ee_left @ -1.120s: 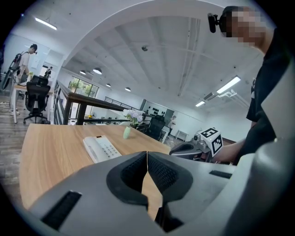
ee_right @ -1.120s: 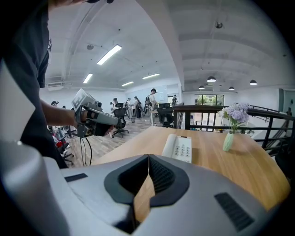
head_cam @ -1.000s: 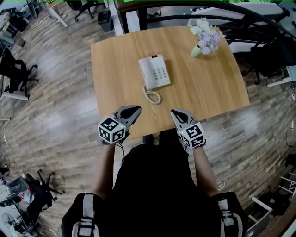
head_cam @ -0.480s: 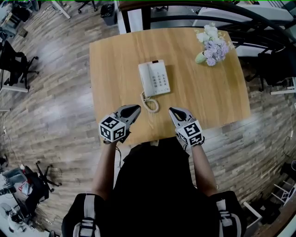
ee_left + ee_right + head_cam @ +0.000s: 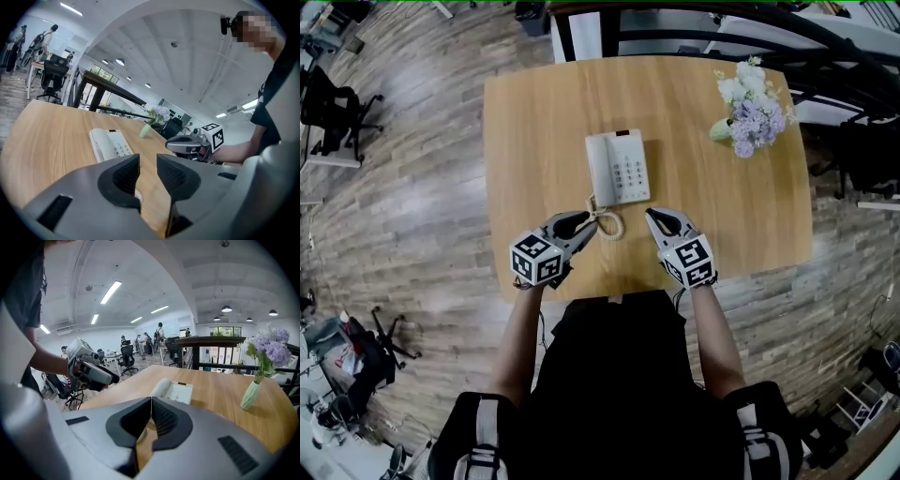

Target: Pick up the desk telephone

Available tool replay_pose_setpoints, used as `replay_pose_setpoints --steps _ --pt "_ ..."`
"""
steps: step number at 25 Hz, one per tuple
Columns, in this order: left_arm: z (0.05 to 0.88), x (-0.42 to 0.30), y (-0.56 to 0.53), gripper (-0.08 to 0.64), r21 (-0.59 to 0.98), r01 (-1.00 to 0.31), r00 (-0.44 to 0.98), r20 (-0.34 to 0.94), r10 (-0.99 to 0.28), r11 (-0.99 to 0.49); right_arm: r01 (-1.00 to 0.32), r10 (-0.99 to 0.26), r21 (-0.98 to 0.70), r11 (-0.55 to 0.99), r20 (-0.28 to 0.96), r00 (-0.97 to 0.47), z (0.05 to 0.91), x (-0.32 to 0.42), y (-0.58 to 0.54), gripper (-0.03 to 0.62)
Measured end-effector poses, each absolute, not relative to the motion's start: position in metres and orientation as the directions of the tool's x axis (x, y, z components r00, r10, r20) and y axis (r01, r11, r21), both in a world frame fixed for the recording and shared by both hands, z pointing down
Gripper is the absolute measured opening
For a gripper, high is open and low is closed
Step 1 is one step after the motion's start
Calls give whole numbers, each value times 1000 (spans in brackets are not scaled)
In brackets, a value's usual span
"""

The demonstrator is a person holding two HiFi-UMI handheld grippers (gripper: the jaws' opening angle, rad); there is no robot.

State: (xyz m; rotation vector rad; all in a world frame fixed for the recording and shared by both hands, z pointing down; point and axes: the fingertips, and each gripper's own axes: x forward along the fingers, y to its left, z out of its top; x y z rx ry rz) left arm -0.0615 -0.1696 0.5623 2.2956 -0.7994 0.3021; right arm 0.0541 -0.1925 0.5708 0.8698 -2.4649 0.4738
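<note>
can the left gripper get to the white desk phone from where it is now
Probably yes: the left gripper, jaws just opening with nothing between them, points toward the white push-button desk telephone; only its cream coiled cord and bare light wooden table lie in between.

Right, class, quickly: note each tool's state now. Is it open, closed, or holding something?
Left tool: slightly open, jaws have just been opening, nothing between them.
Right tool: closed, empty.

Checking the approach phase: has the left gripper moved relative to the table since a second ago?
Yes. The left gripper has advanced over the table toward the telephone, tips now beside its coiled cord; jaws just opening, nothing held between them.
</note>
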Motion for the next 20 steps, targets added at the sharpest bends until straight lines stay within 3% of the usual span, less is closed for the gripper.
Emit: replay_pose_setpoints --steps 8,20 --pt "596 -71 -190 214 550 -676 735 462 -496 -490 -638 -461 -175 750 553 -694 585 47 -229 25" --pt "637 -66 -231 283 659 -648 743 437 -507 -382 -608 -382 -205 767 616 -689 633 65 -257 26"
